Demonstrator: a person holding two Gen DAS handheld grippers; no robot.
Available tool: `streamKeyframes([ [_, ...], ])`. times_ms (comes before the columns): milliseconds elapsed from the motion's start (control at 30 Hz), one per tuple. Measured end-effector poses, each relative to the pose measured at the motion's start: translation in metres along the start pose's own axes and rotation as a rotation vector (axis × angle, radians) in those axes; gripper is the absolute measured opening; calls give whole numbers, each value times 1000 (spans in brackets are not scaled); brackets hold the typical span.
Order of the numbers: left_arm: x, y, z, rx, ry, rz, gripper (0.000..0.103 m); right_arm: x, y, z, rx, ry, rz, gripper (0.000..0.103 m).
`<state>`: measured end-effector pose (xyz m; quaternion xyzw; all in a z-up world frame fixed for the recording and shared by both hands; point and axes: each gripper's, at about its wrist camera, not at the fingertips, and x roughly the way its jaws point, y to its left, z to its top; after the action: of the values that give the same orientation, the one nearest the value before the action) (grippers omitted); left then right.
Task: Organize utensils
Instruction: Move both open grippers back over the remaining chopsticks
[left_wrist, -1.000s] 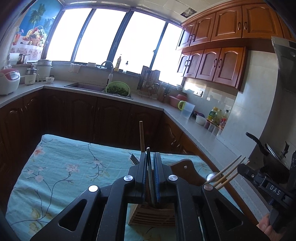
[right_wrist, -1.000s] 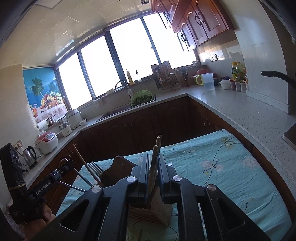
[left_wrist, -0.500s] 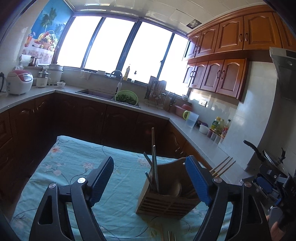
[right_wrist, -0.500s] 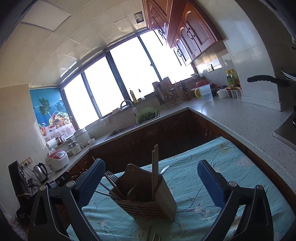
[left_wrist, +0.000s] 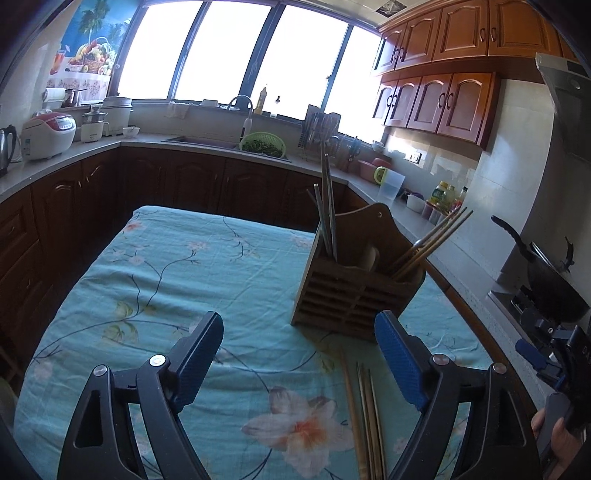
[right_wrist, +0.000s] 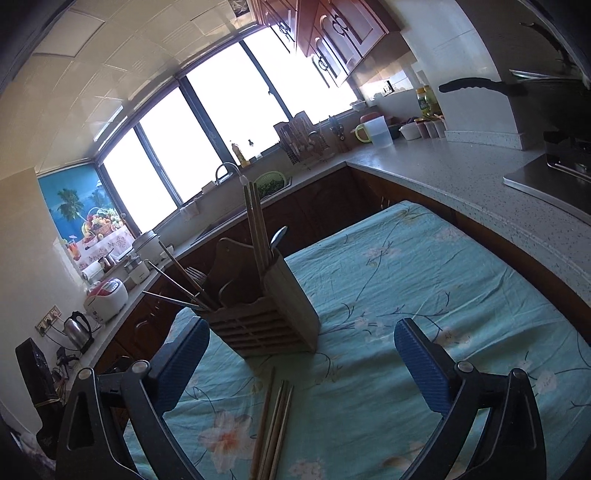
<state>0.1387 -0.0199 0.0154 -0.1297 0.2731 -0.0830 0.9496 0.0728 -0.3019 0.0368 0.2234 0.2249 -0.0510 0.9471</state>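
A slatted wooden utensil holder stands on the floral blue tablecloth. Chopsticks stand upright in its left compartment and more chopsticks lean out to the right. Several loose chopsticks lie on the cloth in front of it. My left gripper hangs short of the holder, its jaws opening with nothing between them. In the right wrist view the holder also carries a spoon and forks. My right gripper is open and holds nothing, above the loose chopsticks.
A stone counter wraps around the table's far and right sides. A sink with a green colander is at the back, a rice cooker and kettle on the left, a wok on the stove at right.
Both grippers were shut on chopsticks standing in the holder; they have opened, let go, and drawn back and down. The loose chopsticks on the cloth have come into view.
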Motion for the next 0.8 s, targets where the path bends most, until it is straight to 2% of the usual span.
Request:
streamKeyframes([
  [500, 5, -10, -15, 43, 142, 7, 84, -6, -13, -33, 4, 77, -36, 101],
  [667, 35, -19, -18, 89, 235, 23, 83, -5, -16, -38, 6, 87, -47, 101],
  [800, 63, -37, -19, 134, 305, 2, 80, -3, -18, -38, 6, 86, -63, 101],
])
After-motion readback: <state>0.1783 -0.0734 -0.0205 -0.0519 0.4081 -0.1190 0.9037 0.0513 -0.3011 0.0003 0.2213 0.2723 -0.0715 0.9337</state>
